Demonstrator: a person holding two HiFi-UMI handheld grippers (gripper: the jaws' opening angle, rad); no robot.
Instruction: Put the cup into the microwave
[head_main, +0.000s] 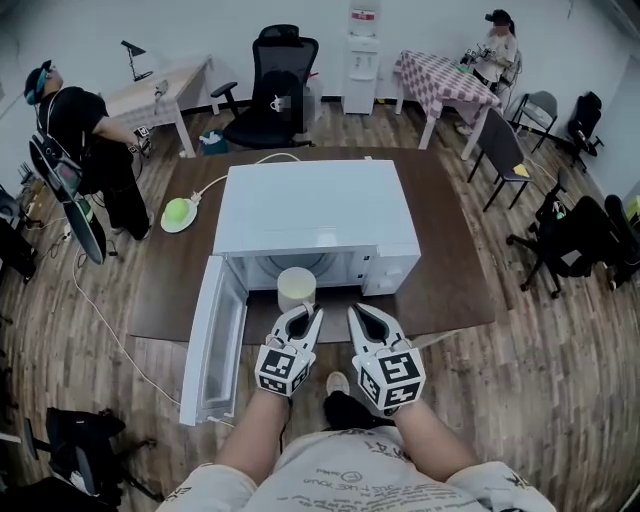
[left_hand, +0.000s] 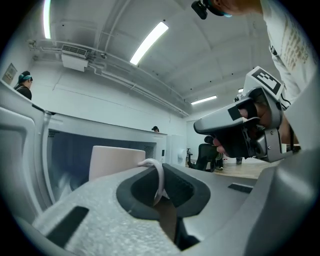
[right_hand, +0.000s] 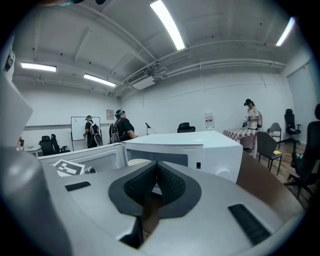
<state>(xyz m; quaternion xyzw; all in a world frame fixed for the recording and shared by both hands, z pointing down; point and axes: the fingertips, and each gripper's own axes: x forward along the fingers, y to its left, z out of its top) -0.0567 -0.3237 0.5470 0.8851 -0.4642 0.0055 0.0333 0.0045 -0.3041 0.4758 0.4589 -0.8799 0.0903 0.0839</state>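
The cream cup stands at the mouth of the white microwave, whose door hangs open to the left. My left gripper is shut on the cup's thin handle, and in the left gripper view the cup body rises just beyond the jaws. My right gripper hovers beside it on the right, jaws shut with nothing between them. In the right gripper view the microwave lies straight ahead.
The microwave sits on a brown table, with a green round object and its white cable at the left. Office chairs, desks and several people stand around the room.
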